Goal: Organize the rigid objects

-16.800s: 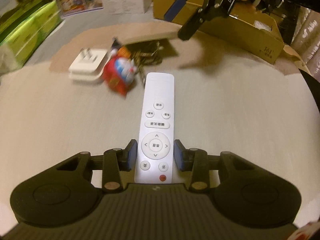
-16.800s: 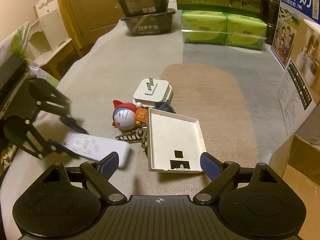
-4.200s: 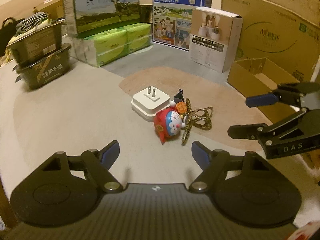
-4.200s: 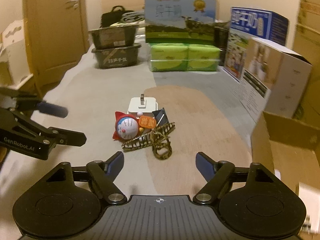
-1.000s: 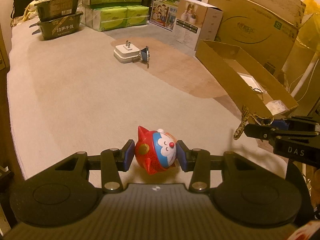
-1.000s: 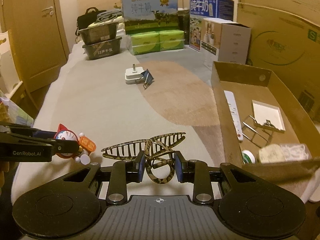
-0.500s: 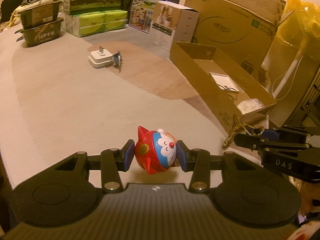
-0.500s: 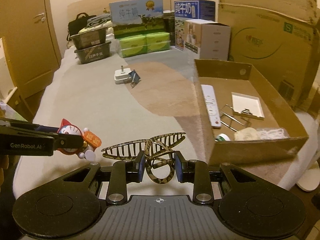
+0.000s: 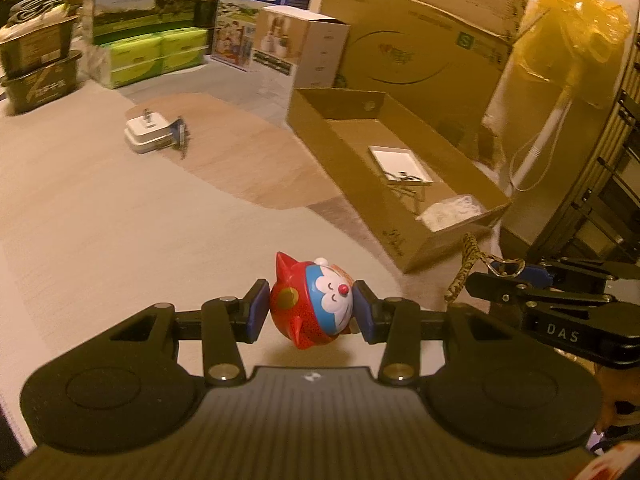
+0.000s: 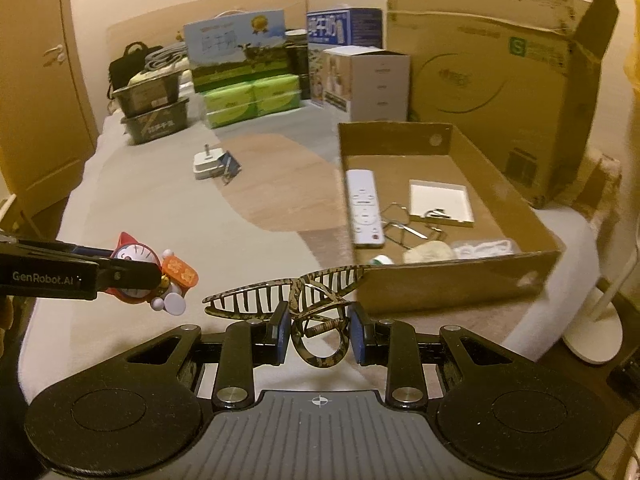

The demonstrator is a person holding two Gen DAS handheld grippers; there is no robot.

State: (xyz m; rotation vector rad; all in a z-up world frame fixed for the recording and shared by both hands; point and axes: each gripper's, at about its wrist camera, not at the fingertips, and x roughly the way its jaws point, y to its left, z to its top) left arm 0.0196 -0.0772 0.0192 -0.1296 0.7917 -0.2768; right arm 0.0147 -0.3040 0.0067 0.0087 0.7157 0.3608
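My left gripper (image 9: 310,308) is shut on a red and blue cat figure toy (image 9: 316,300) and holds it in the air above the bed; the toy also shows at the left of the right wrist view (image 10: 138,266). My right gripper (image 10: 320,334) is shut on a leopard-print hair claw clip (image 10: 304,292), held just short of the open cardboard box (image 10: 452,276). The box holds a white remote (image 10: 363,208), a white tray (image 10: 440,202), wire clips and small white items. A white plug adapter (image 10: 206,164) with a binder clip (image 10: 230,167) lies on the bed farther back.
Green tissue packs (image 10: 250,100), milk cartons (image 10: 236,50), dark food trays (image 10: 154,112), a white carton (image 10: 372,80) and a large cardboard box (image 10: 492,68) line the far side. A wooden door (image 10: 36,92) is at left. A white fan stand (image 10: 596,320) is at right.
Both grippers have carried their objects further right, closer to the open box. Both grips are unchanged.
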